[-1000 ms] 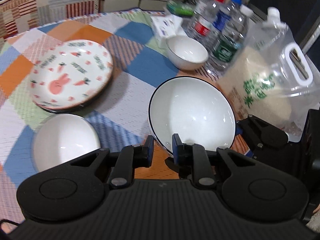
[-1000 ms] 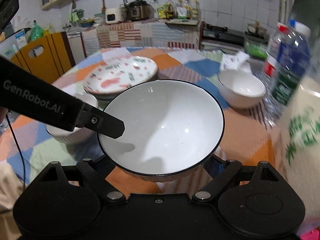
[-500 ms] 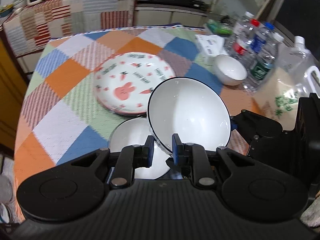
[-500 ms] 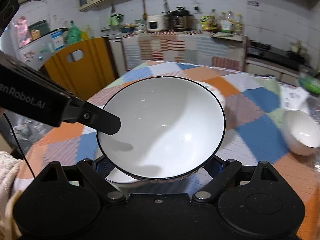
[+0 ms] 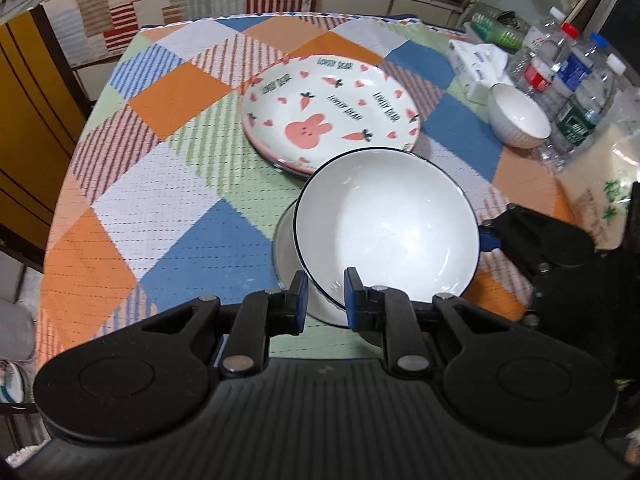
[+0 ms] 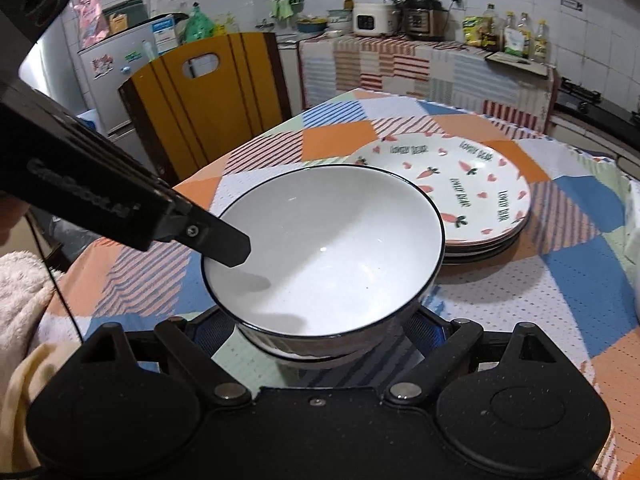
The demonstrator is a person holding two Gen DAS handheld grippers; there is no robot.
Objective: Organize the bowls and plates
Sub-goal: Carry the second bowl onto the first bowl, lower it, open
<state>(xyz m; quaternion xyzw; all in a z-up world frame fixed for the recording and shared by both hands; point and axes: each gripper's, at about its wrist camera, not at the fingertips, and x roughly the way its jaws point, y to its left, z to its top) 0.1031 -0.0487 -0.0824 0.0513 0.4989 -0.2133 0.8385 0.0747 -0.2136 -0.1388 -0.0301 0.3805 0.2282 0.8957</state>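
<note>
A white bowl with a black rim (image 5: pixel 384 232) (image 6: pixel 324 248) is held tilted just over a plain white bowl (image 5: pixel 286 248) on the checked tablecloth. My left gripper (image 5: pixel 326 300) is shut on its near rim. My right gripper (image 6: pixel 320 328) holds it around the base from the other side; its fingers (image 5: pixel 490 236) show at the bowl's right edge. A stack of rabbit-and-carrot plates (image 5: pixel 332 116) (image 6: pixel 460 192) sits behind the bowls. A small white bowl (image 5: pixel 518 116) stands at the far right.
Water bottles (image 5: pixel 576 92), a tissue box (image 5: pixel 476 64) and a rice bag (image 5: pixel 600 184) crowd the table's right side. A yellow chair (image 6: pixel 204 96) stands at the table's far edge. A kitchen counter with appliances (image 6: pixel 400 20) lies beyond.
Both grippers carried the black-rimmed bowl left, from beside the rice bag to over the plain white bowl, and lowered it close to that bowl.
</note>
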